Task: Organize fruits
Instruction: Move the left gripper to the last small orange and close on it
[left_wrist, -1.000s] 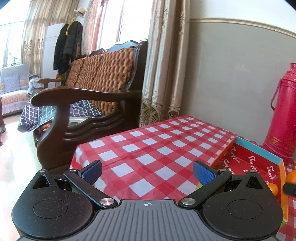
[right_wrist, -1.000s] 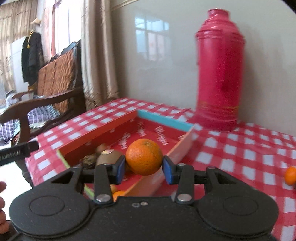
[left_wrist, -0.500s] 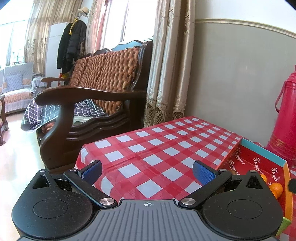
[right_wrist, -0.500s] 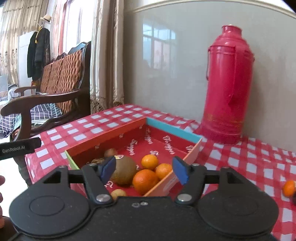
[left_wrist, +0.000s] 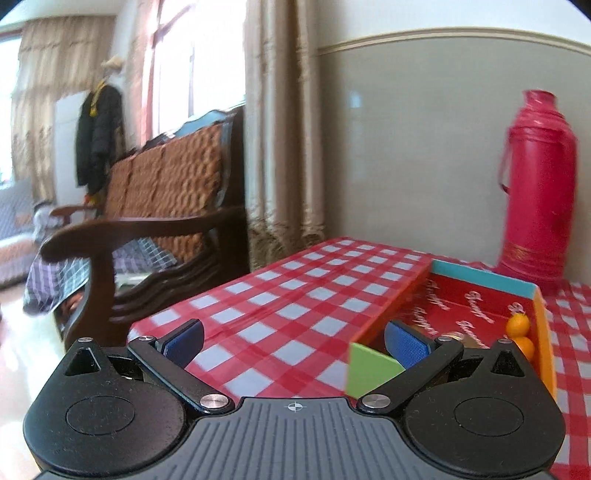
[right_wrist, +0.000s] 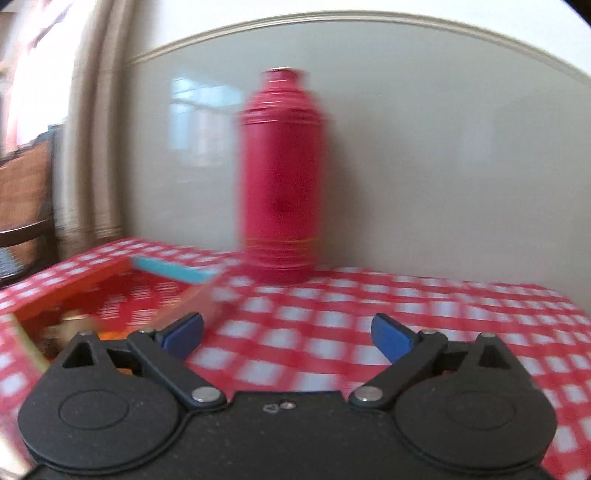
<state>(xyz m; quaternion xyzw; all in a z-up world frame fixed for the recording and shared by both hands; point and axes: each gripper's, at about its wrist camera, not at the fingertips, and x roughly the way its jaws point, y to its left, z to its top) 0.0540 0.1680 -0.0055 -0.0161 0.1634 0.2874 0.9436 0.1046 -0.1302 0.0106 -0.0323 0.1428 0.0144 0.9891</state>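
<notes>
1. Checked red-and-white tablecloth (left_wrist: 295, 295) covers the table, which stands against a grey wall. A wooden bench (left_wrist: 155, 221) sits off the table's left end, and a red thermos (right_wrist: 282, 177) stands at the back.
2. My fruit box (left_wrist: 391, 314), with red floor and orange, teal and green walls, lies on the cloth. Two small oranges (left_wrist: 519, 332) rest against its right wall in the left wrist view; other contents are partly hidden behind my finger.
3. My left gripper (left_wrist: 293, 341) is spread wide and holds nothing. Its right finger sits over the box's near corner.
4. My right gripper (right_wrist: 288, 334) is also spread and empty. It faces bare cloth to the right of the box, in front of the thermos. This view is motion-blurred.
5. Step in hand, as I judge it: between placements, searching for loose fruit.
6. No loose fruit shows here. The next move calls for locating one on the cloth, centring the fingers around it, and closing gently.
</notes>
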